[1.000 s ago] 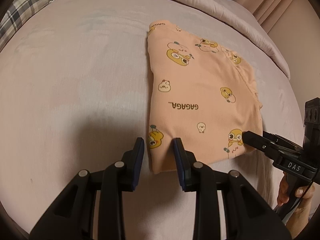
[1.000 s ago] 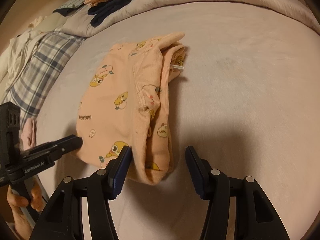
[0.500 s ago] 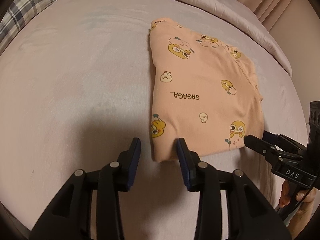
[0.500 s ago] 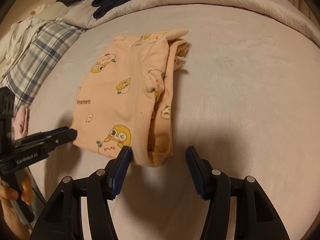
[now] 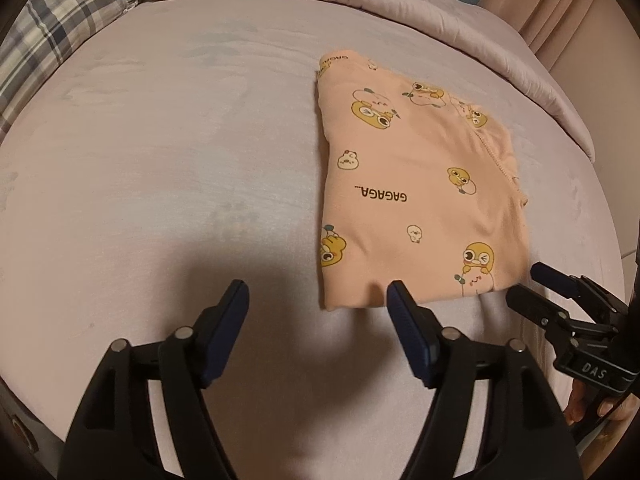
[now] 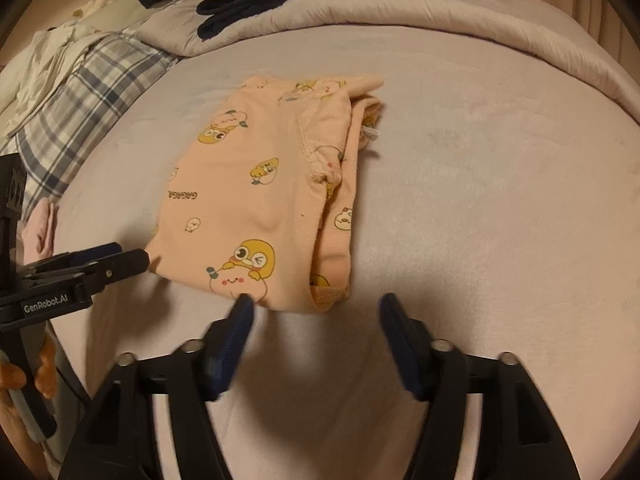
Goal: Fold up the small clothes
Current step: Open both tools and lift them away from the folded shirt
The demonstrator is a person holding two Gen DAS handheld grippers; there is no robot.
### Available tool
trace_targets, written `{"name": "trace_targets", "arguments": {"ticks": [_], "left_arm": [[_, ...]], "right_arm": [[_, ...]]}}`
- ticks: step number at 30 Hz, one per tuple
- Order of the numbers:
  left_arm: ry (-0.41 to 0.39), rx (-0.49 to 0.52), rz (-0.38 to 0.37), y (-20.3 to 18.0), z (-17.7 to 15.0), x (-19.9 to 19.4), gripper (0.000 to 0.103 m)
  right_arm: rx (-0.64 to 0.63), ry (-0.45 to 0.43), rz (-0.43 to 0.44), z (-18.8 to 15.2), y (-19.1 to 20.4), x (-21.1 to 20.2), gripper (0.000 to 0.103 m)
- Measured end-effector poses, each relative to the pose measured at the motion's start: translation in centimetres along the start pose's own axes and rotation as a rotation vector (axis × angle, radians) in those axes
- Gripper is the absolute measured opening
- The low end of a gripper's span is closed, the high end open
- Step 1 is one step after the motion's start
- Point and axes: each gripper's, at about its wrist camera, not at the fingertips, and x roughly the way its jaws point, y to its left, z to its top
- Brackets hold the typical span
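Observation:
A folded peach garment (image 5: 416,184) printed with yellow ducks and "GAGAGA" lies flat on the pale bed sheet (image 5: 160,168); it also shows in the right wrist view (image 6: 272,200). My left gripper (image 5: 318,300) is open and empty, just short of the garment's near left corner. My right gripper (image 6: 314,312) is open and empty, just short of the garment's near right corner. Each gripper shows in the other's view: the right one (image 5: 560,292) and the left one (image 6: 116,258), both at the garment's near edge.
A rolled duvet (image 6: 400,12) runs along the far side of the bed. Dark and peach clothes (image 6: 248,4) lie on it. A plaid cloth (image 6: 76,112) and white clothes (image 6: 44,60) lie at the left. A curtain (image 5: 560,12) hangs at the far right.
Both grippers have drawn back from the garment's near edge. The left gripper's jaws have spread much wider. The garment lies released on the sheet.

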Motion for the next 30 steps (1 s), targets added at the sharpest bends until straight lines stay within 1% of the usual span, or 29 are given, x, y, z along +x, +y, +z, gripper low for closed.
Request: {"name": "trace_targets", "arguments": {"ticks": [3, 4, 5, 8, 10, 13, 15, 17, 19, 21, 26, 30], "left_arm": [[-0.022, 0.009, 0.003, -0.2, 0.0, -0.7, 0.085], [-0.03, 0.013, 0.004, -0.3, 0.0, -0.9, 0.086], [-0.037, 0.018, 0.005, -0.4, 0.0, -1.2, 0.087], [-0.053, 0.026, 0.018, -0.5, 0.1, -1.7, 0.091], [-0.069, 0.033, 0.053, -0.7, 0.2, -1.9, 0.095], [-0.089, 0.042, 0.079, -1.1, 0.3, -2.5, 0.097], [-0.105, 0.038, 0.085, -1.2, 0.4, -2.9, 0.102], [-0.121, 0.037, 0.092, -1.3, 0.4, -3.3, 0.102], [-0.143, 0.041, 0.107, -1.4, 0.4, -3.8, 0.102], [-0.149, 0.045, 0.125, -1.7, 0.5, -4.2, 0.102], [-0.173, 0.065, 0.087, -2.3, 0.5, -5.8, 0.102], [-0.203, 0.097, 0.138, -3.0, 0.5, -7.1, 0.102]], "right_arm": [[-0.013, -0.02, -0.014, 0.2, 0.4, -0.2, 0.073], [-0.018, -0.03, -0.023, 0.3, 0.4, -0.3, 0.074], [-0.021, -0.037, -0.027, 0.3, 0.5, -0.3, 0.076], [-0.021, -0.059, -0.031, 0.4, 0.4, -0.7, 0.091], [-0.023, -0.069, -0.031, 0.4, 0.5, -0.9, 0.092], [-0.025, -0.081, -0.046, 0.5, 0.8, -1.1, 0.094], [-0.033, -0.095, -0.045, 0.5, 0.9, -1.4, 0.099], [-0.042, -0.108, -0.047, 0.4, 1.1, -1.7, 0.101], [-0.059, -0.125, -0.05, 0.3, 1.3, -2.1, 0.101], [-0.071, -0.138, -0.059, 0.3, 1.5, -2.4, 0.102], [-0.082, -0.171, -0.056, 0.6, 1.8, -3.3, 0.102], [-0.071, -0.212, -0.042, 0.9, 2.2, -4.5, 0.102]]}}
